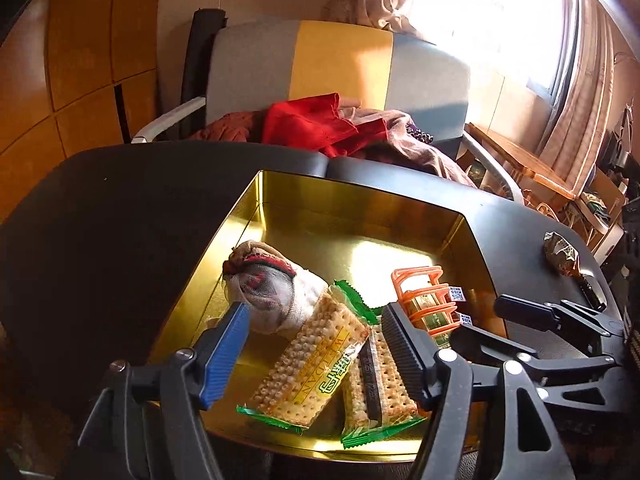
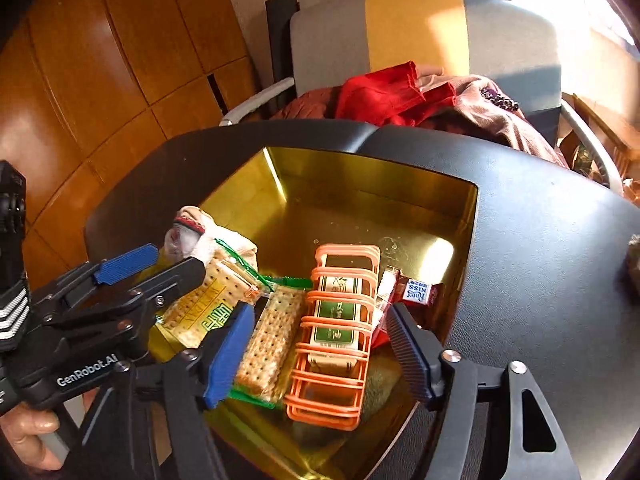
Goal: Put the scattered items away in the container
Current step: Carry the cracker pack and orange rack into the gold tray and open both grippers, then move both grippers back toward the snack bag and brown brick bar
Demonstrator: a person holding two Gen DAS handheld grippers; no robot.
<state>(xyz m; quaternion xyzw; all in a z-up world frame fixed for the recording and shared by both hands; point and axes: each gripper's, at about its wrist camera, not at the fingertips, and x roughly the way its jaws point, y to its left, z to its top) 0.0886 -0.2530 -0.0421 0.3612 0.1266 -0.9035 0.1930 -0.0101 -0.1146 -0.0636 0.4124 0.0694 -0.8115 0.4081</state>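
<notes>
A gold tin [image 1: 360, 196] [image 2: 372, 172] sits on the black table [image 1: 112, 216] [image 2: 540, 248]. In it lie a rolled sock [image 1: 272, 284] [image 2: 192, 232], two cracker packs [image 1: 316, 364] [image 2: 268, 340], an orange rack holding a green box [image 1: 430, 300] [image 2: 336, 332], and small chocolates [image 2: 416, 292]. My left gripper [image 1: 316, 348] is open and empty above the cracker packs. My right gripper [image 2: 320, 348] is open and empty above the orange rack. A crumpled wrapper [image 1: 560, 254] lies on the table right of the tin.
A chair [image 1: 340, 68] with red and brown clothes [image 1: 316, 124] stands behind the table. Wooden cabinets [image 1: 60, 60] are at the left. A wooden side table [image 1: 528, 168] with clutter is at the right by the curtains.
</notes>
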